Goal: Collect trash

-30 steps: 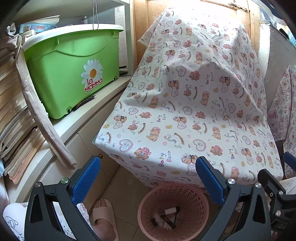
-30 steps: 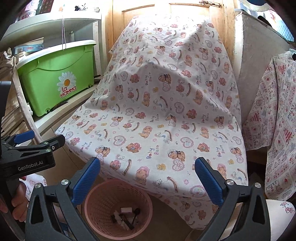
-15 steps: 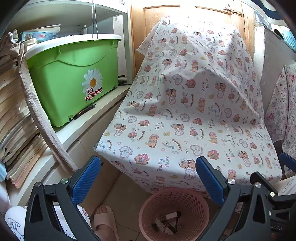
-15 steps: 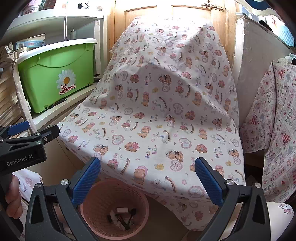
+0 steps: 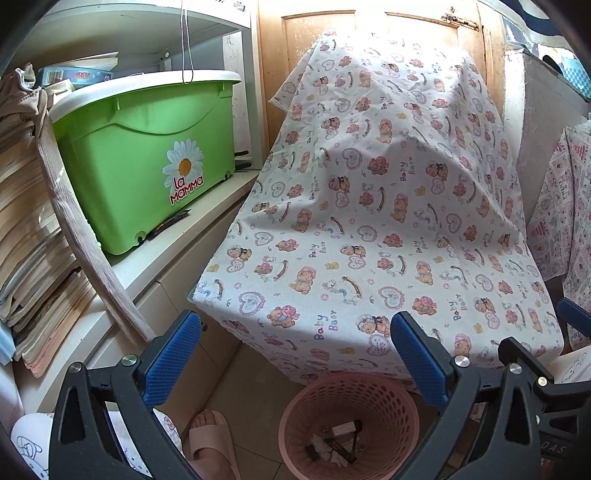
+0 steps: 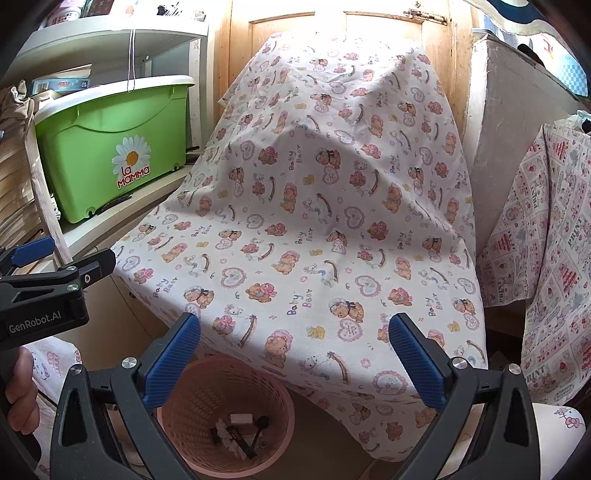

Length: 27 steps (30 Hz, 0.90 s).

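Note:
A pink plastic waste basket (image 5: 391, 402) (image 6: 207, 384) stands on the floor at the foot of a table covered by a bear-print cloth (image 5: 369, 206) (image 6: 317, 206). Inside it lie several bits of trash (image 5: 338, 441) (image 6: 240, 432): white scraps and dark wrappers. My left gripper (image 5: 295, 354) hovers above and in front of the basket, open, with nothing between its blue pads. My right gripper (image 6: 293, 354) is likewise open and empty above the basket. The left gripper's body (image 6: 44, 295) shows at the left edge of the right wrist view.
A green lidded bin (image 5: 147, 158) marked La Mamma sits on a white shelf (image 5: 184, 236) at the left, beside stacked papers (image 5: 26, 229). A wooden door (image 5: 369, 33) stands behind the table. A person's slippered foot (image 5: 210, 435) is left of the basket. Another printed cloth (image 6: 546, 251) hangs right.
Both grippers have drawn back and risen a little, so the basket sits lower in each view and more of the door shows. Both stay open.

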Tool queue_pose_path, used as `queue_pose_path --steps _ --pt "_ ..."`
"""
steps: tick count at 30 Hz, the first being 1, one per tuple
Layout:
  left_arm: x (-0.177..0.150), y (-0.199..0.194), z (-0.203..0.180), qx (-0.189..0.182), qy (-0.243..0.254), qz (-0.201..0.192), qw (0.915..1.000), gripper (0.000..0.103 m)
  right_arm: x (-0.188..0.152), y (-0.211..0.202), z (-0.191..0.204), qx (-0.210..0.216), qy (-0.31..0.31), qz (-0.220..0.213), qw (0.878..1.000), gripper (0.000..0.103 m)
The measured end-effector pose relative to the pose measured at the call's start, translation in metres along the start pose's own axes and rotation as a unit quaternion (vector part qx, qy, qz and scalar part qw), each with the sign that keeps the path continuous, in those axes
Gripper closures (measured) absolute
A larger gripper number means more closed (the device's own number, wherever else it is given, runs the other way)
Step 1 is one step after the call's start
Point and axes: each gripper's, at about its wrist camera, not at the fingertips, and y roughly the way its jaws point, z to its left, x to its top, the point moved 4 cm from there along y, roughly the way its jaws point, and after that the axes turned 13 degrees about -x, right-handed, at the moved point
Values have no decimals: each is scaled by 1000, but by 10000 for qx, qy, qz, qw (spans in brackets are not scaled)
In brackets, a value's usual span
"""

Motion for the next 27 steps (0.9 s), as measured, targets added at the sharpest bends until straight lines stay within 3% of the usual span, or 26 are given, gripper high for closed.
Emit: queue_pose_path --steps 27 --pt "-1 -5 -2 107 208 -82 9997 2 2 -3 -3 -12 19 -31 10000 0"
